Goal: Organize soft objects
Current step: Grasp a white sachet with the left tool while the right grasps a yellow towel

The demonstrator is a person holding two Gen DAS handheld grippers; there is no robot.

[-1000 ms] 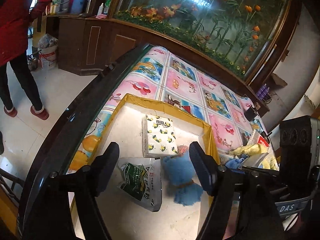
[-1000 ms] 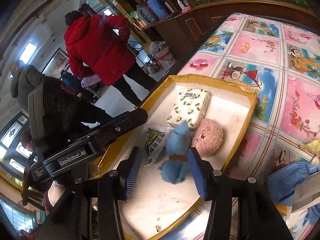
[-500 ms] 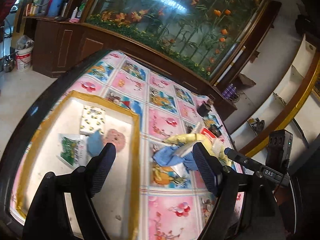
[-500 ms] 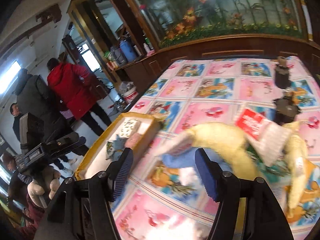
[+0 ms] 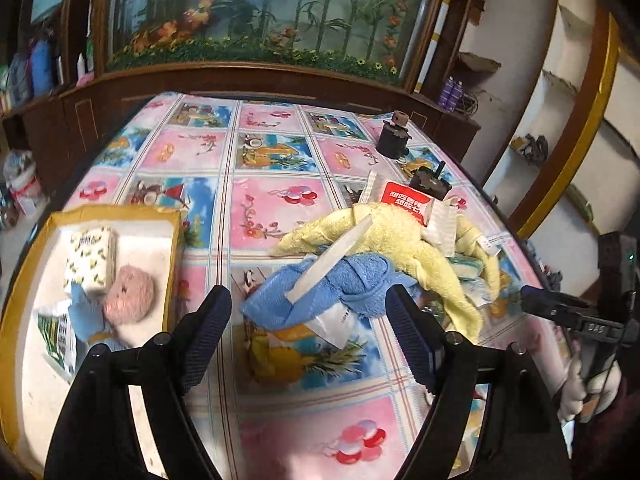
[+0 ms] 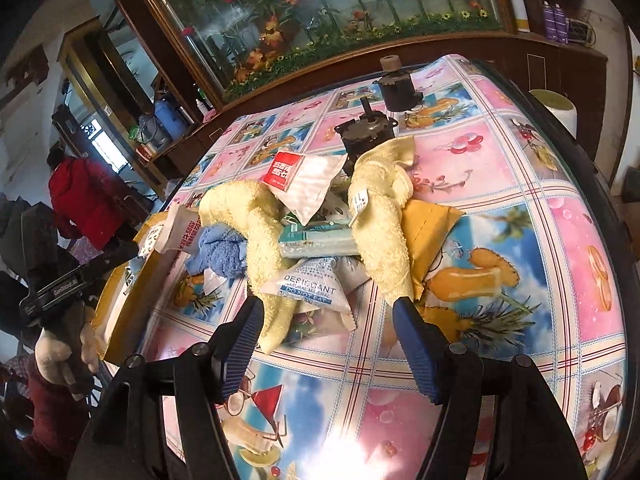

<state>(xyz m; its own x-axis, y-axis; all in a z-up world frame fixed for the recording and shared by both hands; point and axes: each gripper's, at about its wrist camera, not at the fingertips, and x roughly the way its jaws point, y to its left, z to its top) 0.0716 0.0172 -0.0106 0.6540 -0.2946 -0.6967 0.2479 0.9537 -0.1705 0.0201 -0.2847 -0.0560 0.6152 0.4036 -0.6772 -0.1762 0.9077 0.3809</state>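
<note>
A heap of soft things lies mid-table: a yellow towel (image 5: 404,236) (image 6: 256,216), a blue towel (image 5: 344,284) (image 6: 218,250), a red-and-white packet (image 5: 408,204) (image 6: 304,184), a desiccant sachet (image 6: 310,286) and a teal pack (image 6: 316,238). My left gripper (image 5: 308,316) hangs open just short of the blue towel, nothing between its fingers. Open and empty too, my right gripper (image 6: 328,320) hovers before the sachet. At the left, the yellow tray (image 5: 172,264) (image 6: 132,300) holds a tissue pack (image 5: 90,260), a pink plush ball (image 5: 130,298), a blue plush (image 5: 86,312) and a green packet (image 5: 56,336).
Two dark metal motors (image 5: 394,140) (image 6: 368,132) stand behind the heap on the patterned tablecloth (image 5: 272,208). A fish tank in a wooden cabinet (image 5: 260,20) backs the table. People, one in a red coat (image 6: 84,204), stand left of the table's edge.
Both grippers swung away from the tray, rightward to the heap, and now face the towels. Both stayed open and empty; the tray's contents did not move.
</note>
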